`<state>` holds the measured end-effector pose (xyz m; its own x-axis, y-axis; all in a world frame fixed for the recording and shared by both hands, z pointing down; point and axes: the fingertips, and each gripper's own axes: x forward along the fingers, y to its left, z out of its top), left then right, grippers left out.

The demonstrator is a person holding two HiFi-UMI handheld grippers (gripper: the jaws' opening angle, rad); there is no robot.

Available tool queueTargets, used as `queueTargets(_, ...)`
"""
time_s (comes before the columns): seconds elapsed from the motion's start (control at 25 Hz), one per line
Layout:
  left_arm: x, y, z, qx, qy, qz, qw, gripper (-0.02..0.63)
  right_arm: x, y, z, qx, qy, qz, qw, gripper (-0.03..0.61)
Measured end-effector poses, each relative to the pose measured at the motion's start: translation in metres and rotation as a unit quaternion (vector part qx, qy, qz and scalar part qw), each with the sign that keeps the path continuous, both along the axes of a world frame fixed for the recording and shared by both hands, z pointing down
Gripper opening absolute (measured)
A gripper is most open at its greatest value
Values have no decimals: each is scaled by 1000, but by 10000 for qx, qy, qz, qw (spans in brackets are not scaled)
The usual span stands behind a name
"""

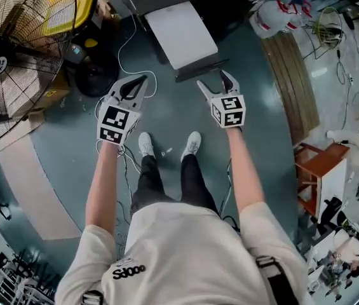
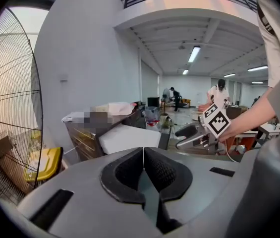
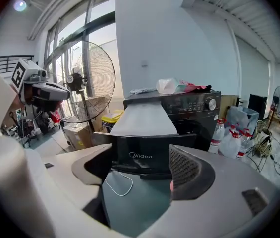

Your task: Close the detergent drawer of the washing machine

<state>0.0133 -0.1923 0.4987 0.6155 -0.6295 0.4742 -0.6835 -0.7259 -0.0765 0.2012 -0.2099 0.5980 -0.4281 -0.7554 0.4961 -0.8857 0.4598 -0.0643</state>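
"Midea" brand on washing machine (image 3: 144,155) front, no other legible txt

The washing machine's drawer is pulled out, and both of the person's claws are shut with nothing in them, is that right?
Not quite. The right gripper is open, its jaws wide apart with nothing between them, as the right gripper view shows. The left gripper is shut and empty, and the drawer does stick out of the washing machine.
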Motion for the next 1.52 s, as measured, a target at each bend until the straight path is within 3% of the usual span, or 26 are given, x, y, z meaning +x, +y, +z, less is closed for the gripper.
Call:
queueTargets(0.2,-9,-1,10,-116,4,-33,9999,18,-9,-13,15,-8,100,-54,9999,326)
queueTargets(0.52,-20,-4,22,-287,164,-52,9994,18,-13,-22,15,-20,139,336,9993,341)
queueTargets(1.0,-24,-8,34,-390,177,-57,9991,18,-15,-38,-2,230,278,297,9989,341)
queueTargets(1.52,-28,-23,32,-401,217,-146,9989,18,-16,-51,0,75,367,182,9991,344)
